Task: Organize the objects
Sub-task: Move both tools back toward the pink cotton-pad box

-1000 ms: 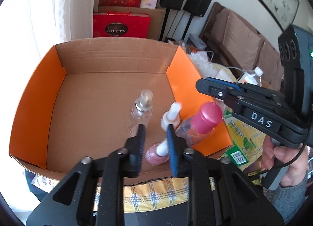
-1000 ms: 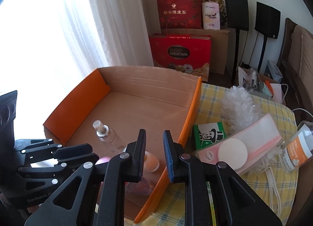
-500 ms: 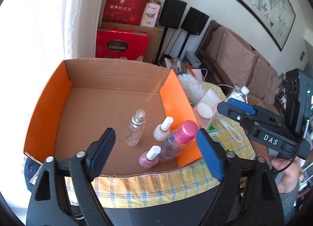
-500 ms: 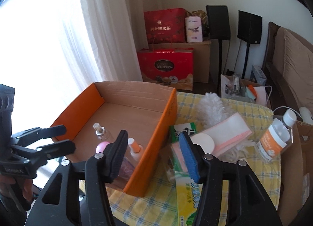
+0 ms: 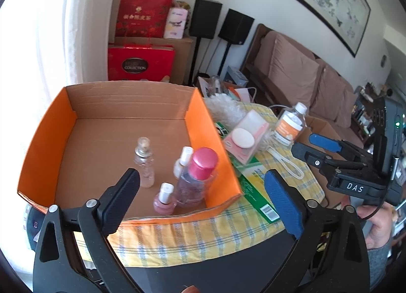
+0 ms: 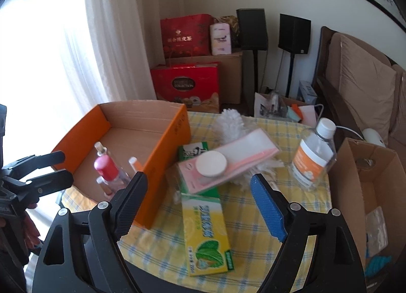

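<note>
Both tongs have pulled back and spread wide, empty; four bottles stand in the orange box

red gift bags, black speakers, brown sofa, framed painting

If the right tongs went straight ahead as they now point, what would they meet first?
Probably the pink sponge pack lying on the green box; the right tongs are open and aimed there, though depth is uncertain.

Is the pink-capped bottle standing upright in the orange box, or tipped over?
Upright: the pink-capped bottle stands on its base inside the orange box, cap on top.
</note>
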The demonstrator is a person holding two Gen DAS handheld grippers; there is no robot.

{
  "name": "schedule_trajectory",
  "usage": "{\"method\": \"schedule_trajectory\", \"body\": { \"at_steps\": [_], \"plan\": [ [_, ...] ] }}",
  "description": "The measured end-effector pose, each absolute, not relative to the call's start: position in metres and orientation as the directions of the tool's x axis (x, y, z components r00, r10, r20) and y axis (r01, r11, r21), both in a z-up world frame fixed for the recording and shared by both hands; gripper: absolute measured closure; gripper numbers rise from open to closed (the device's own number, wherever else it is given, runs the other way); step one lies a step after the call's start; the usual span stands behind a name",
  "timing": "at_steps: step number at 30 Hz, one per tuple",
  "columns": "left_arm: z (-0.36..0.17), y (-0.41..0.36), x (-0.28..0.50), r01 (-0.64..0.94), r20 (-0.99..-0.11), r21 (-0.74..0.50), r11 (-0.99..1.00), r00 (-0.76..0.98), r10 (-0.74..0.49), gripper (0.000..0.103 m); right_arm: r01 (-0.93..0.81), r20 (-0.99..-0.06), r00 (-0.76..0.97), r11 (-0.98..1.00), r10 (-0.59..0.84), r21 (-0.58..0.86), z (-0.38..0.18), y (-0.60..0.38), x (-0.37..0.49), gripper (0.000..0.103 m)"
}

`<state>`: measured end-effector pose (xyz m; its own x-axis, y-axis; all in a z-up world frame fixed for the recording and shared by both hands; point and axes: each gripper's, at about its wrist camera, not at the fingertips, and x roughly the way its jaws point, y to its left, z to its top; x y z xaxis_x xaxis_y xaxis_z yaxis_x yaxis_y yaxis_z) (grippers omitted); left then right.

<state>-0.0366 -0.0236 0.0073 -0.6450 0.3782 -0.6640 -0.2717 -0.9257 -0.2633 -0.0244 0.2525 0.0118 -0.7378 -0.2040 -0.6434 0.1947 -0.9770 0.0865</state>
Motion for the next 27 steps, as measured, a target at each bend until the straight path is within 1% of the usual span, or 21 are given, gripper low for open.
{"method": "schedule_trajectory", "body": {
  "at_steps": [5,9,15,18,24,27],
  "plan": [
    [0.008,-0.002,-0.033,-0.302,-0.671,-0.242,-0.922,-0.635,0.384,0.000,0.154,-0.655,-0.733,-0.983,-0.182,0.100,0.004,0.272,-0.014,0.018],
    [0.010,0.015,-0.032,-0.336,-0.662,-0.249,-0.908,-0.625,0.413,0.000,0.123,-0.658,-0.735,-0.986,-0.168,0.114,0.002,0.288,-0.008,0.018],
    [0.015,0.043,-0.041,-0.369,-0.663,-0.236,-0.899,-0.615,0.426,0.000,0.082,-0.663,-0.737,-0.991,-0.132,0.105,-0.003,0.307,-0.002,0.018],
    [0.018,0.058,-0.054,-0.391,-0.668,-0.250,-0.886,-0.592,0.451,0.000,0.070,-0.665,-0.736,-0.991,-0.126,0.110,-0.005,0.314,-0.001,0.018],
    [0.017,0.083,-0.094,-0.411,-0.706,-0.287,-0.865,-0.520,0.481,0.001,0.050,-0.669,-0.734,-0.991,-0.120,0.123,-0.011,0.326,-0.002,0.018],
    [0.013,0.096,-0.112,-0.417,-0.725,-0.272,-0.867,-0.503,0.470,0.001,0.038,-0.670,-0.734,-0.991,-0.116,0.129,-0.013,0.333,-0.004,0.018]
  ]
}}
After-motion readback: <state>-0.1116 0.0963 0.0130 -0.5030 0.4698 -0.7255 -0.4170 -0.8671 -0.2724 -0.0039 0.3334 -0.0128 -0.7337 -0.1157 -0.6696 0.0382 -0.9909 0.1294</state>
